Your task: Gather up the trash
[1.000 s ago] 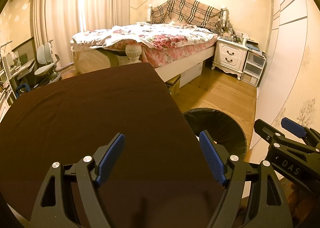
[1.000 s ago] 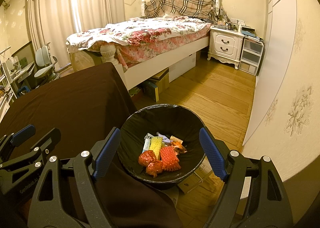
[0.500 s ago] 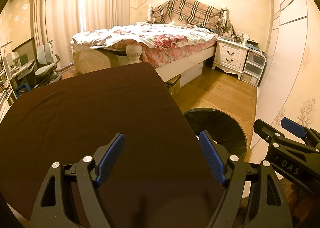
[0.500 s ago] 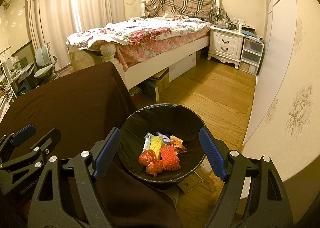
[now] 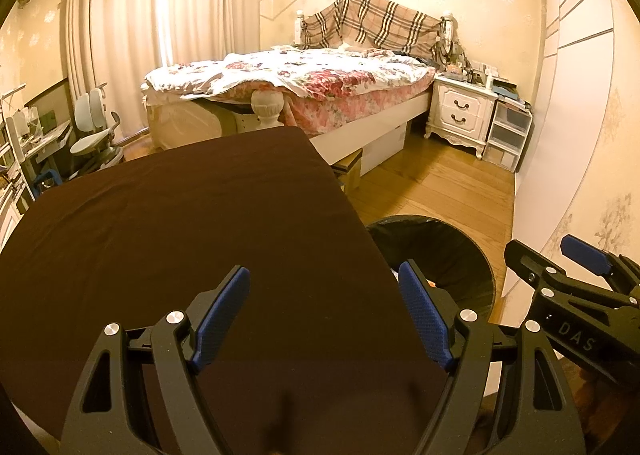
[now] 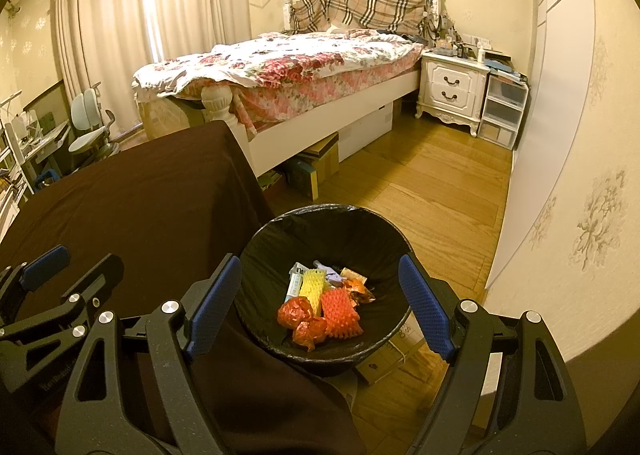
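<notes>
Clearly I hold both the left gripper [image 5: 324, 315] and right gripper [image 6: 320, 305] wide and empty; the colourful wrappers [image 6: 320, 307] lie in the black-lined round bin [image 6: 360, 223] at the brown-clothed bench's [image 5: 180, 223] four o'clock, so collecting looks finished.

Bin [image 5: 460, 251] contents mostly hidden behind table [image 5: 180, 235] edge, left view; nightstand [image 6: 452, 85] clutter too small to tell.
</notes>
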Demonstrator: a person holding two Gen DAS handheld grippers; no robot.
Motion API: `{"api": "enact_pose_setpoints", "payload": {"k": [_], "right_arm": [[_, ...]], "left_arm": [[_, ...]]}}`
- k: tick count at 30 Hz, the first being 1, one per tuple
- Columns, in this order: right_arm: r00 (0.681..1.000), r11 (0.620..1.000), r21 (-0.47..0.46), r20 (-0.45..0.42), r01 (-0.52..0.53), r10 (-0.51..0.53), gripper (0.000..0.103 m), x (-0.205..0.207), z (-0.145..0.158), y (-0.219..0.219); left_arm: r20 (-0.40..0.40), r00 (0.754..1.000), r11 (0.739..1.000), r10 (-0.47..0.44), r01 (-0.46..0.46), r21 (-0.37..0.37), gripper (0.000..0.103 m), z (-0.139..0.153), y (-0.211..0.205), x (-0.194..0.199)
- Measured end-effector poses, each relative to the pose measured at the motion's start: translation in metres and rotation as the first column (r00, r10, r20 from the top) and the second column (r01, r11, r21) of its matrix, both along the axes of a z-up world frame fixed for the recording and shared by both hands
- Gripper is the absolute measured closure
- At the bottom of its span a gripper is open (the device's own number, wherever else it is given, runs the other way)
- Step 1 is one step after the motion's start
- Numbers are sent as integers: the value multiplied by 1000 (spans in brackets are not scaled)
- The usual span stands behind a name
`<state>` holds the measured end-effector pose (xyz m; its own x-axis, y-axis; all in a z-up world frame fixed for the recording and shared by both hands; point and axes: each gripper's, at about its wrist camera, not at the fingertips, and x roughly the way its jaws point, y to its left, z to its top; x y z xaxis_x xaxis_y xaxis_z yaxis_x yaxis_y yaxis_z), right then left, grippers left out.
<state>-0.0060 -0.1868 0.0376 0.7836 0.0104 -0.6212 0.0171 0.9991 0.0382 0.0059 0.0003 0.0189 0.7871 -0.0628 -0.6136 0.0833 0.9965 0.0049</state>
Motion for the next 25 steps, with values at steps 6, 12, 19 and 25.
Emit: {"api": "enact_pose_setpoints", "payload": {"k": [6,12,19,25], "right_arm": [[1000,1000,1,0,1,-1,24,-1,0,1],[1000,1000,0,0,0,0,24,-1,0,1],[1000,1000,1,0,0,0,24,-1,0,2],[1000,1000,5,-10,-26,26,23,-1,-4,16]], "left_arm": [[22,1000,1000,0,0,13,20,-2,1,-3],[37,999,1000,20,-20,10,16,2,0,-1],[16,1000,1000,22,-22,-7,16,1,3,4],[8,998,998,59,-59,1,16,2,16,8]]}}
